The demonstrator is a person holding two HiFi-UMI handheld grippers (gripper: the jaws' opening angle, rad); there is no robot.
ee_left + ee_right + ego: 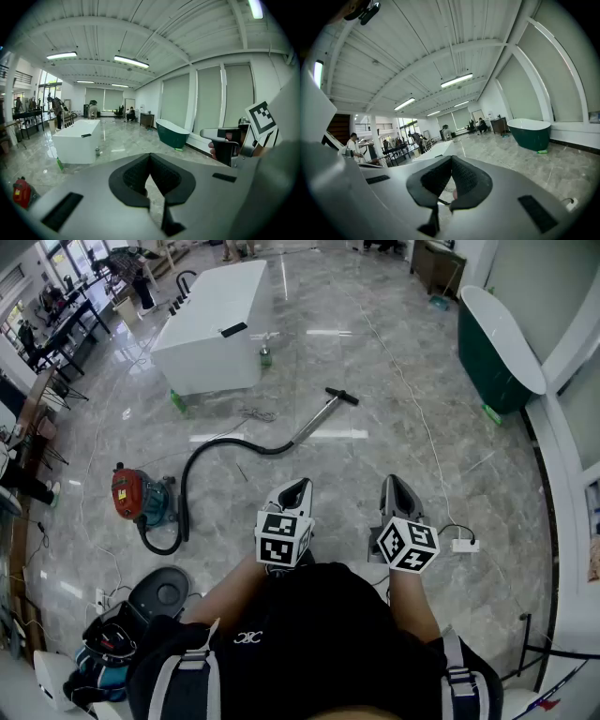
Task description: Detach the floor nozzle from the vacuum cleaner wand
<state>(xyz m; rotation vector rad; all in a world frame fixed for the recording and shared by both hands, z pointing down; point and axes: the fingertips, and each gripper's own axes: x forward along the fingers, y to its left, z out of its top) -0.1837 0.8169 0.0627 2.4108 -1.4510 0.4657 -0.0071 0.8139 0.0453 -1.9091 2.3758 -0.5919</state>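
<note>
Both grippers sit close in front of the person: left gripper (298,488) and right gripper (396,486), jaws pressed together, nothing between. Red canister (136,498) on the floor at ten o'clock. Hose (202,465) arcs to the wand (316,420) near twelve. Floor nozzle (342,397) sits on the wand's far end, well apart from both grippers. Detaching not yet started, by the look of it.
</note>
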